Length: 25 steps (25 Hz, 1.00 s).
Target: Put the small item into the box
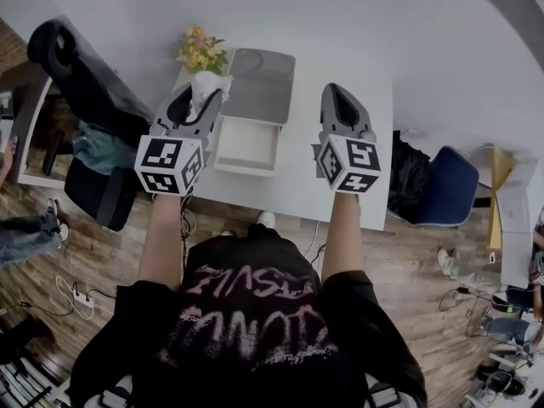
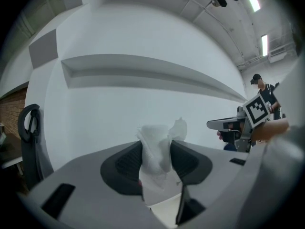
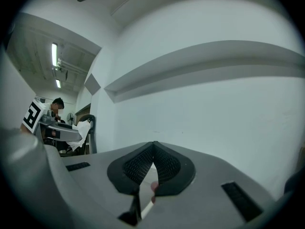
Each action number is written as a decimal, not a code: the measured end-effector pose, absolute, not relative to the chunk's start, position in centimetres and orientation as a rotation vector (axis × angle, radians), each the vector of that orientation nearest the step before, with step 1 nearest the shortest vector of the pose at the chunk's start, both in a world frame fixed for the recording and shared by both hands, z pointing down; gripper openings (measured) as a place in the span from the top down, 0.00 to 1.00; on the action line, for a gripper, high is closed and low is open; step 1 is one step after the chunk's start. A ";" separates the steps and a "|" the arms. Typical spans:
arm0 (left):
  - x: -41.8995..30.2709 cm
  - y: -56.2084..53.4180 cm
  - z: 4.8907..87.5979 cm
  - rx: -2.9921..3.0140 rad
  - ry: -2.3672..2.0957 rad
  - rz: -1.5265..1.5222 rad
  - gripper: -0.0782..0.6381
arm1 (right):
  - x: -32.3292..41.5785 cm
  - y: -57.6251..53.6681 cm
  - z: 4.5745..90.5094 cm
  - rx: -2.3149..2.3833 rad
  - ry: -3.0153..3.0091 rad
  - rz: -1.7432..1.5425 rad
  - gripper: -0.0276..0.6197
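Note:
A crumpled white tissue [image 1: 206, 83] is pinched between the jaws of my left gripper [image 1: 201, 100], held up in the air just left of the box. In the left gripper view the tissue [image 2: 157, 147] fills the gap between the pads and sticks out above them. The white open box [image 1: 246, 145] sits on the white table [image 1: 306, 181], with its grey lid [image 1: 258, 83] folded back behind it. To the right of the box my right gripper [image 1: 342, 100] is also raised; in its own view the right gripper [image 3: 153, 151] is shut with nothing between the pads.
Yellow flowers [image 1: 201, 49] stand at the table's far left corner, behind the tissue. A black office chair [image 1: 89, 83] is left of the table and a blue chair [image 1: 450, 185] to its right. The white wall lies straight beyond the table.

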State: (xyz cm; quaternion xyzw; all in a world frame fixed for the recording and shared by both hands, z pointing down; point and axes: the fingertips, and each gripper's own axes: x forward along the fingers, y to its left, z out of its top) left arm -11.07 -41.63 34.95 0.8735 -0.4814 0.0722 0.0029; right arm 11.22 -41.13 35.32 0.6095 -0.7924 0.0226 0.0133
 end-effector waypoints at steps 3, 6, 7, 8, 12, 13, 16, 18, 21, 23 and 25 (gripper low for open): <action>-11.1 -41.9 34.6 2.746 -1.523 0.223 0.64 | 10.8 -41.6 35.3 1.881 -2.485 0.062 0.94; -11.3 -42.1 34.3 2.744 -1.540 0.226 0.64 | 10.5 -41.9 35.3 1.869 -2.502 0.061 0.94; -11.3 -42.1 34.1 2.744 -1.545 0.227 0.64 | 10.4 -41.9 35.2 1.866 -2.508 0.064 0.94; -11.3 -42.2 34.0 2.745 -1.548 0.230 0.64 | 10.4 -42.0 35.3 1.861 -2.514 0.068 0.94; -10.6 -42.3 33.8 2.763 -1.541 0.245 0.64 | 10.2 -42.4 35.8 1.841 -2.529 0.086 0.94; -10.3 -42.4 33.8 2.768 -1.536 0.248 0.64 | 10.2 -42.5 35.9 1.839 -2.531 0.087 0.94; -9.8 -42.8 34.3 2.764 -1.512 0.264 0.64 | 10.2 -43.0 35.9 1.832 -2.532 0.080 0.94; -9.5 -43.1 35.0 2.751 -1.490 0.286 0.64 | 10.3 -43.3 35.9 1.829 -2.532 0.078 0.94; -9.0 -43.3 36.1 2.740 -1.470 0.328 0.64 | 10.5 -43.8 36.1 1.825 -2.531 0.083 0.94; -8.5 -43.4 36.6 2.738 -1.455 0.350 0.64 | 10.7 -44.1 36.2 1.821 -2.532 0.085 0.94; -7.9 -43.5 37.3 2.736 -1.438 0.372 0.64 | 10.8 -44.4 36.4 1.816 -2.535 0.086 0.94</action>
